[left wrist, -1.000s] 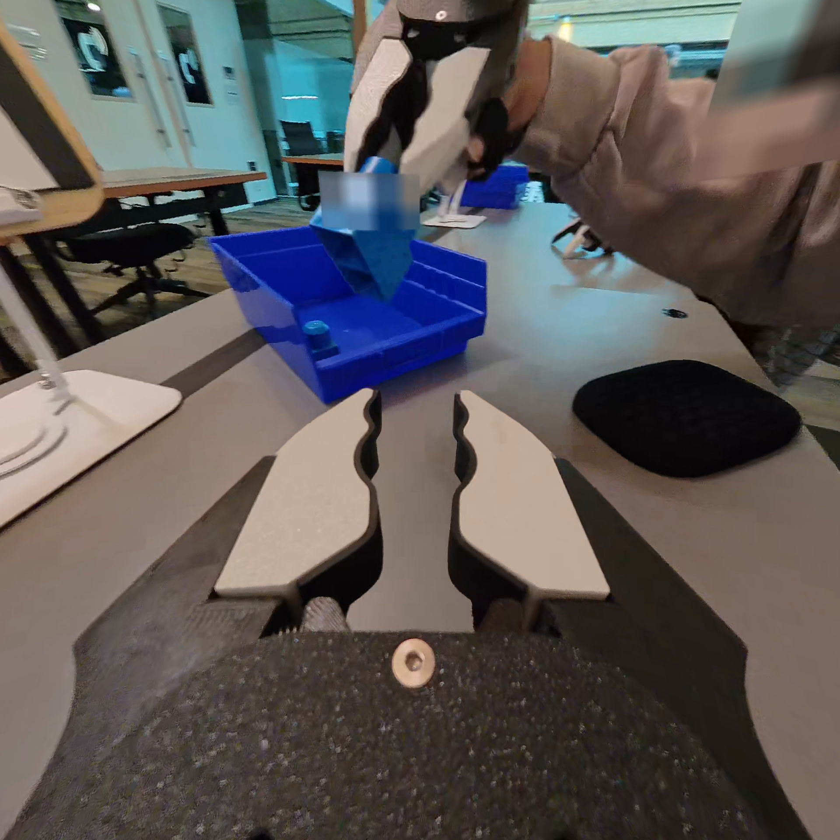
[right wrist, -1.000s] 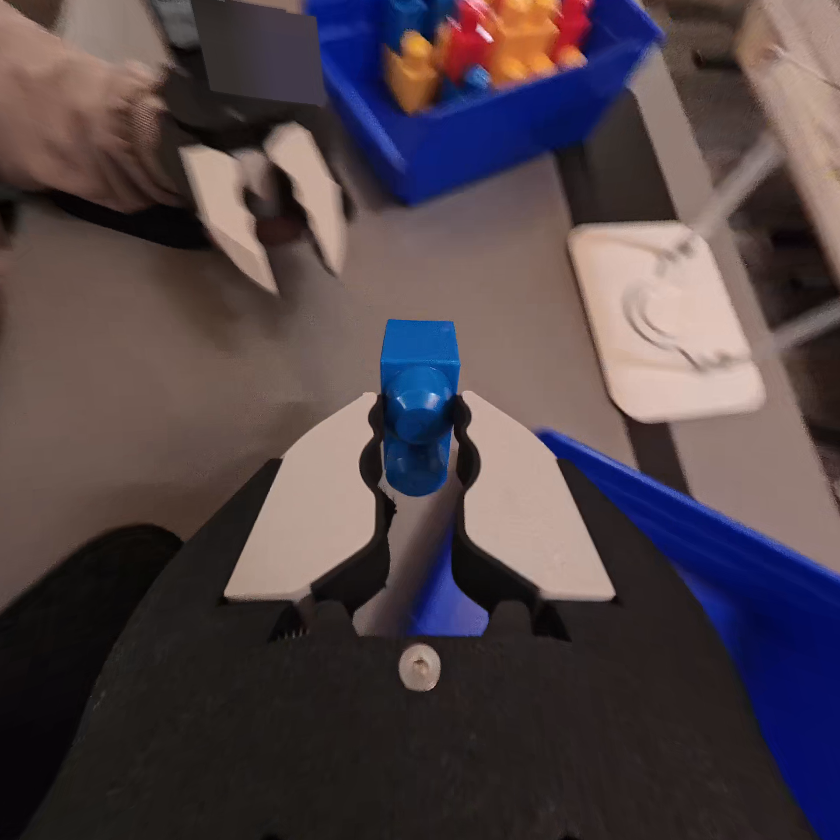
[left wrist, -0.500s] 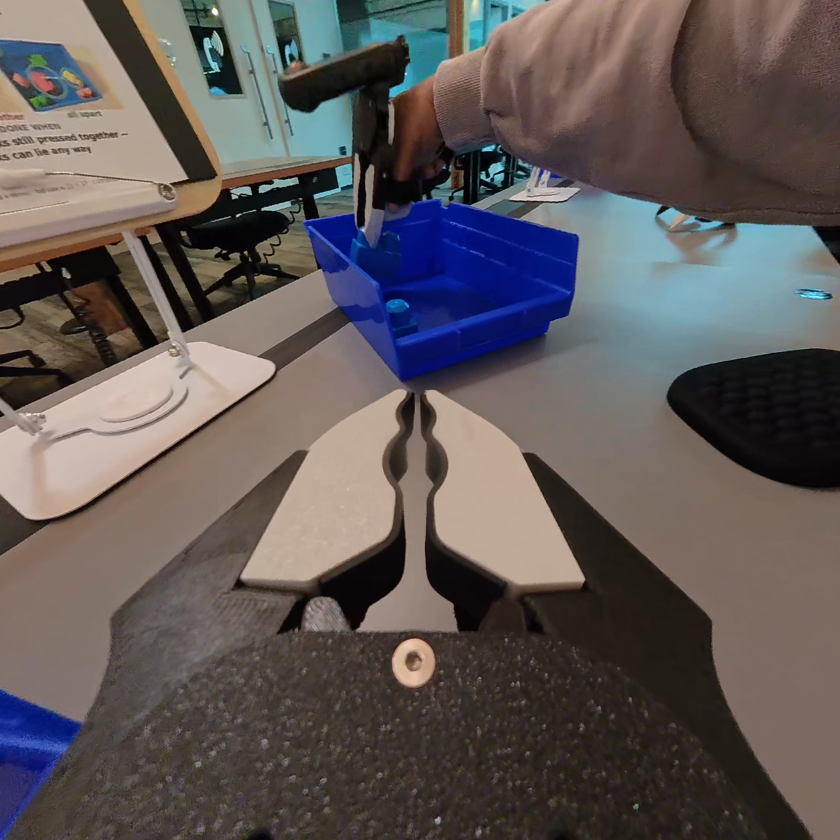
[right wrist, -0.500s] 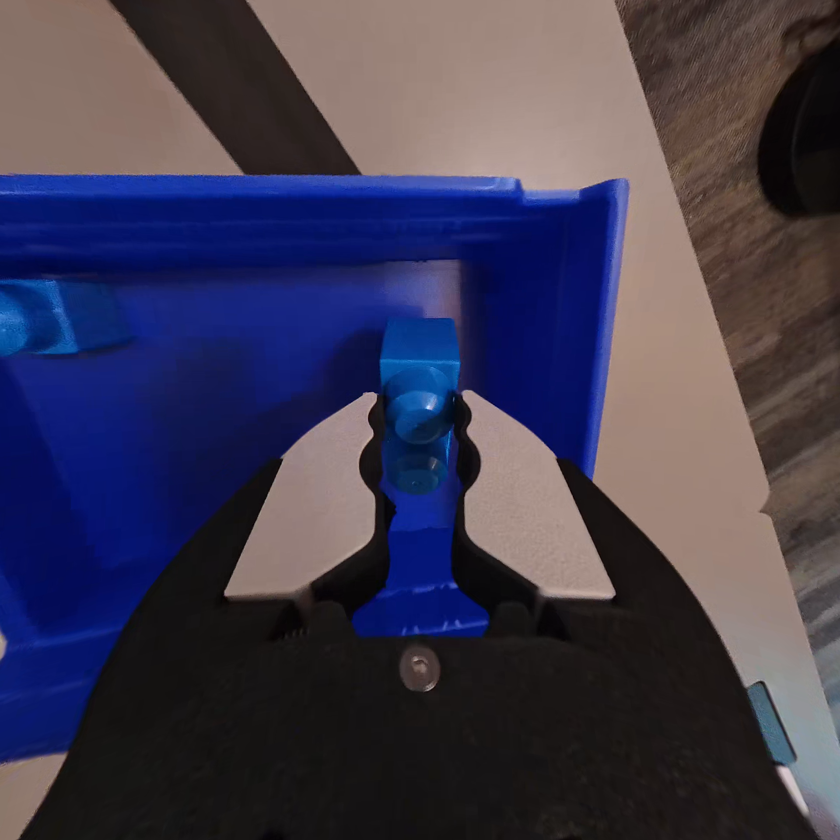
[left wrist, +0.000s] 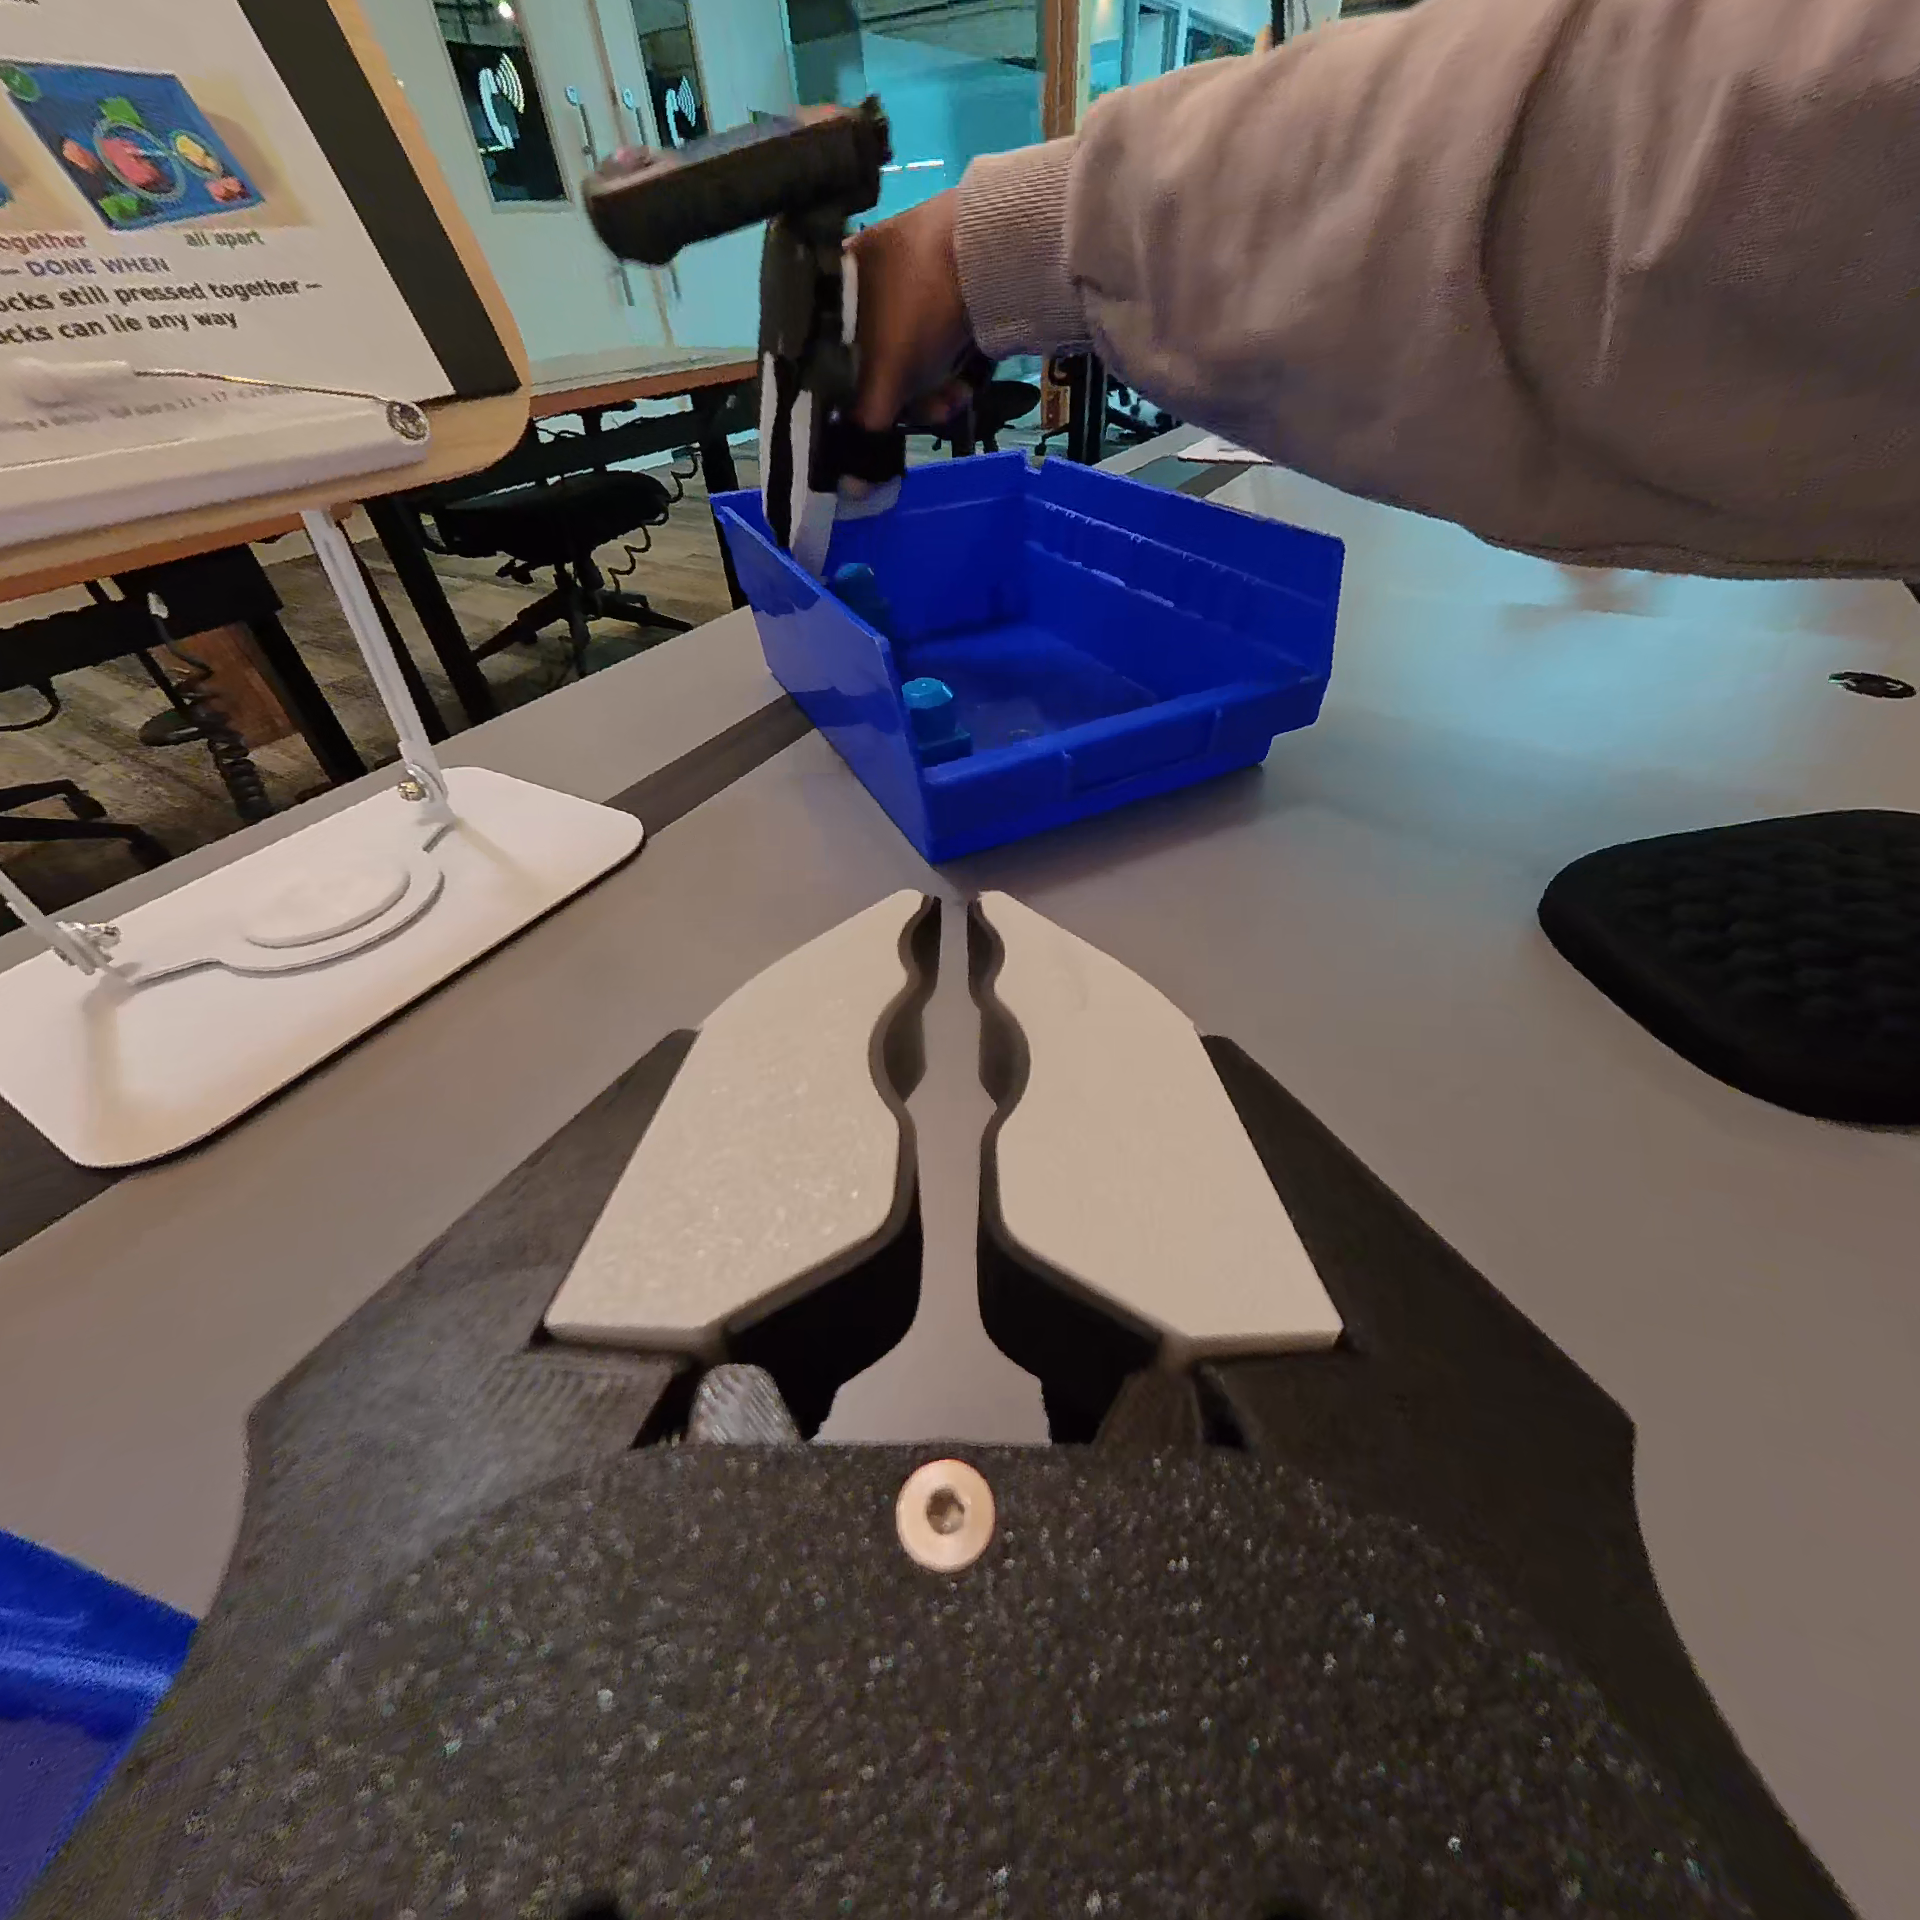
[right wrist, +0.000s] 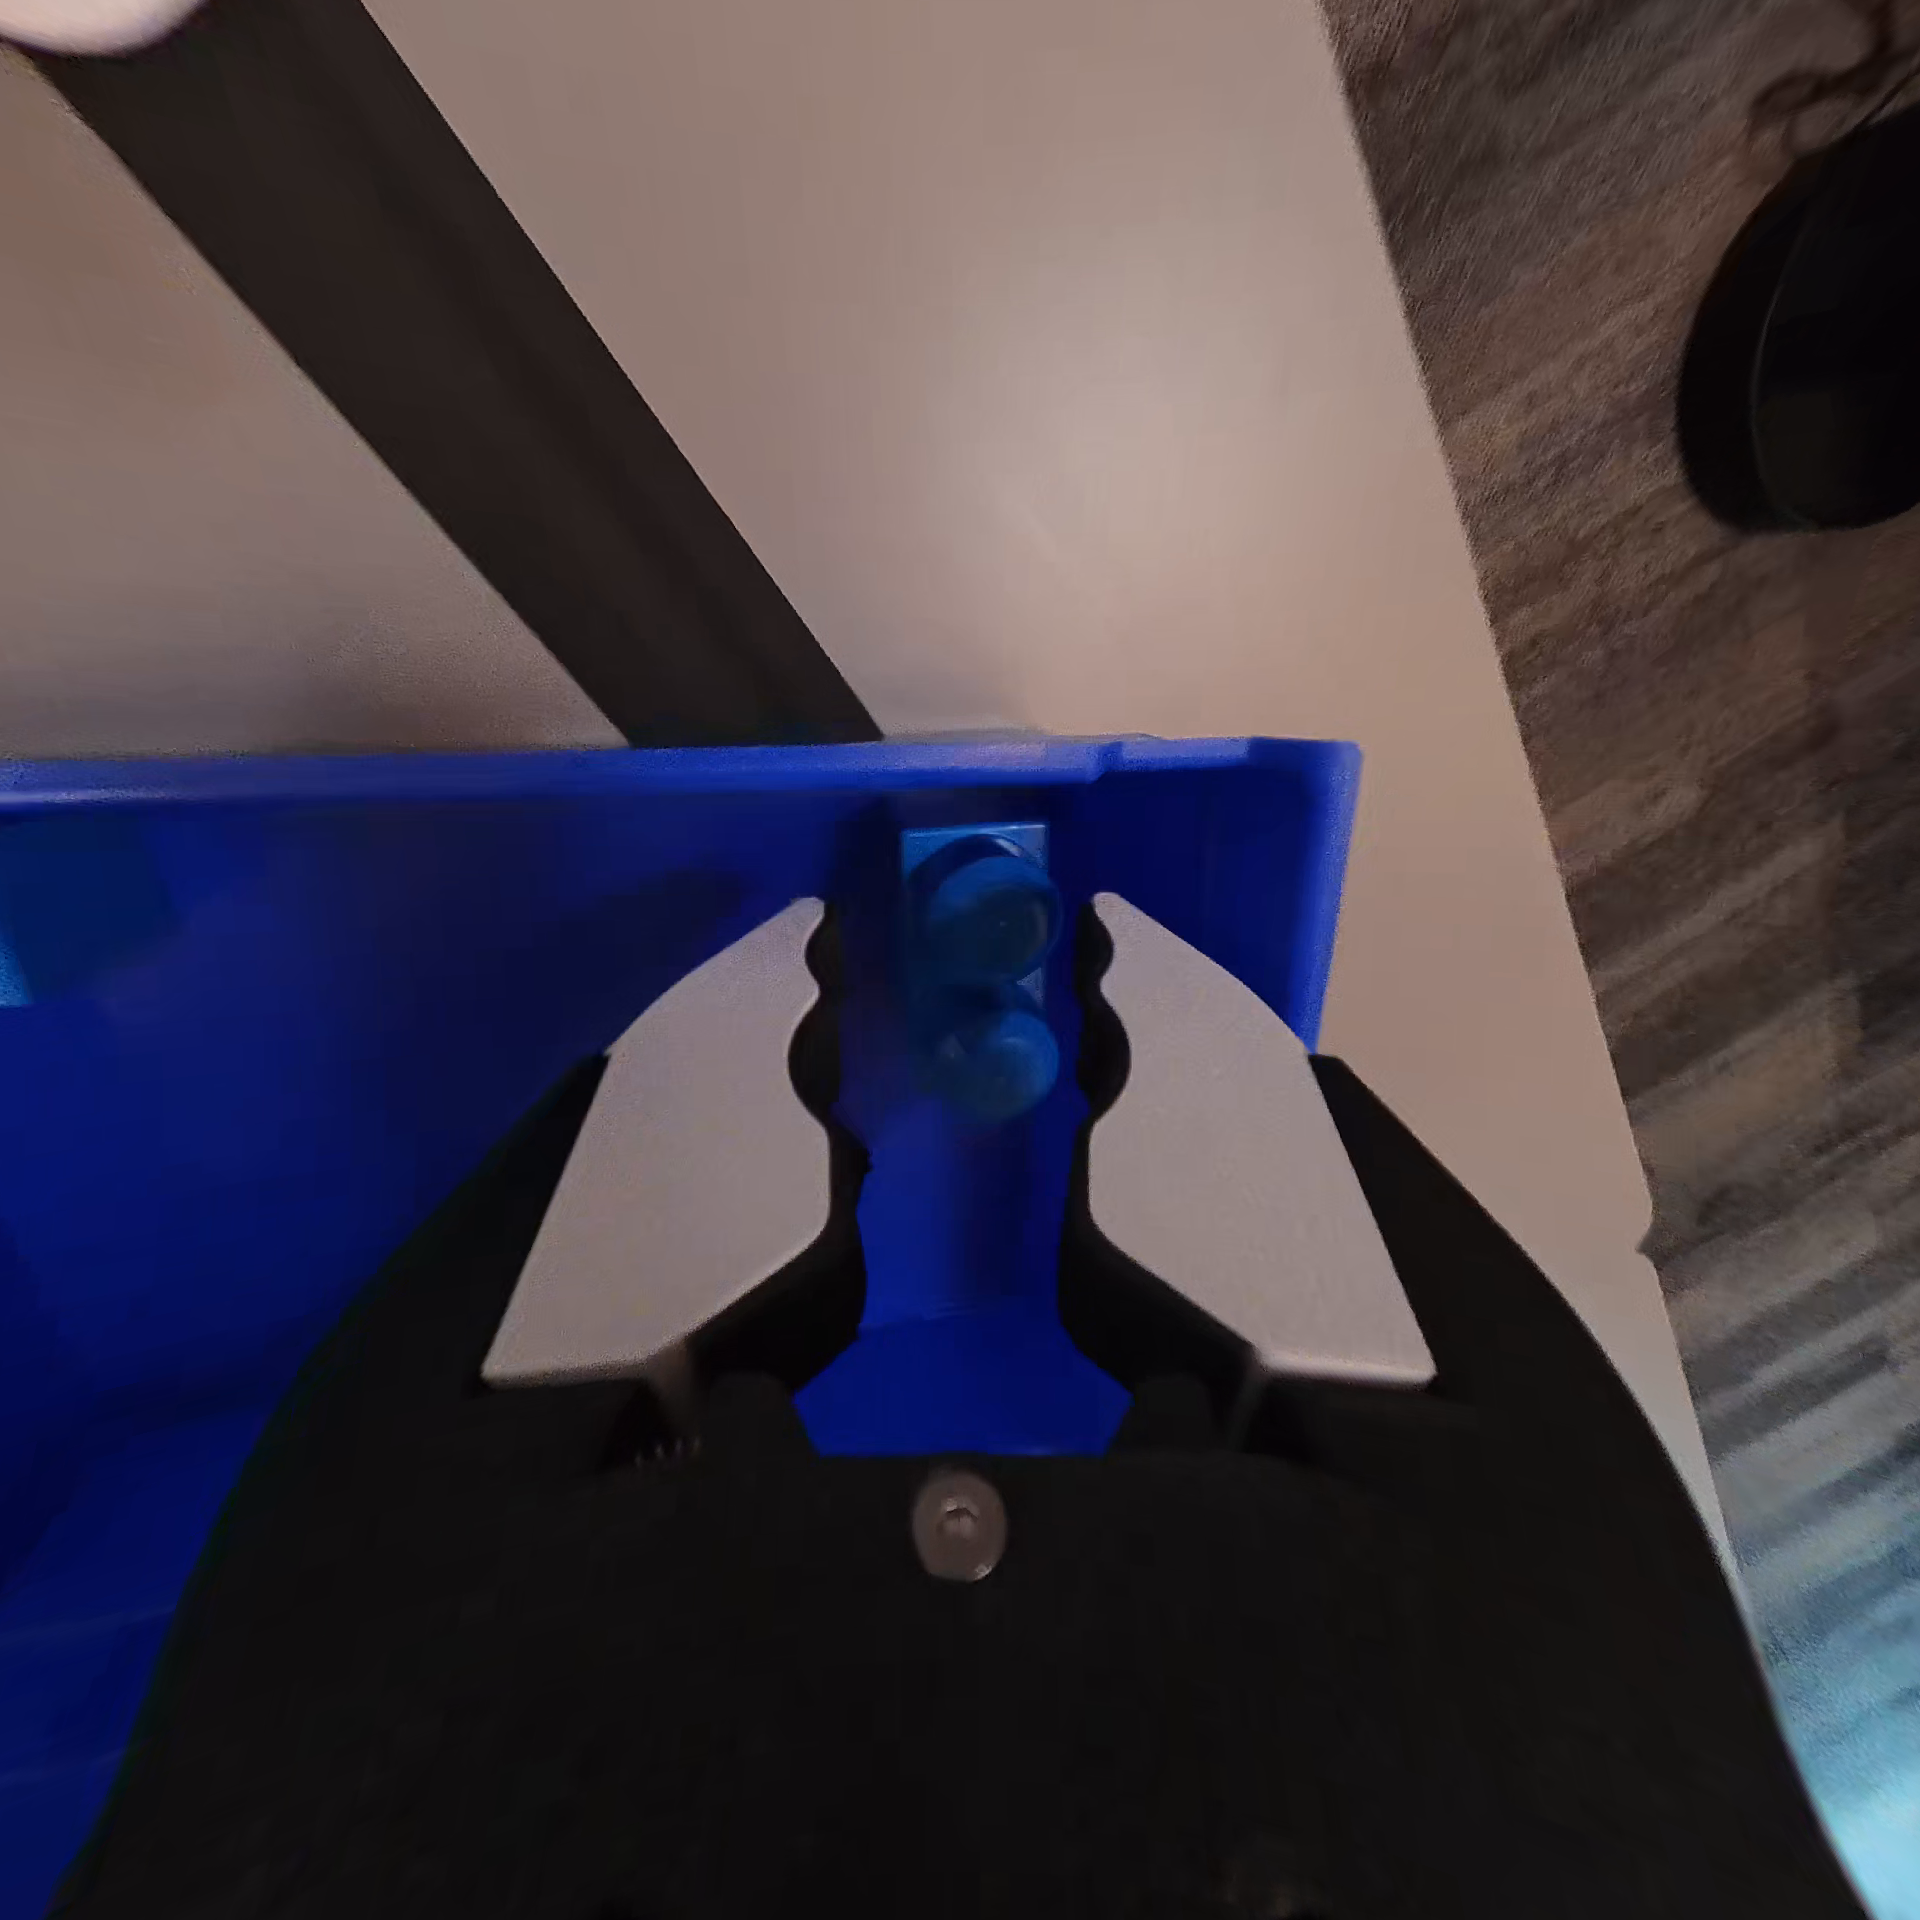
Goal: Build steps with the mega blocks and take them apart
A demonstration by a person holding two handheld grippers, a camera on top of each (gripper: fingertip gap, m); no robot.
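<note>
Right gripper [right wrist: 956,914]: fingers parted, a blue block [right wrist: 982,935] between them with gaps on both sides, lying in the far corner of the blue bin [right wrist: 416,790]. Second block [left wrist: 928,707] near the bin's front wall. Left gripper [left wrist: 954,914]: fingers nearly together, narrow slit, holding nothing, over the grey table [left wrist: 1455,831]. Black pad [left wrist: 1766,956] to its right, white stand [left wrist: 312,935] to its left.
</note>
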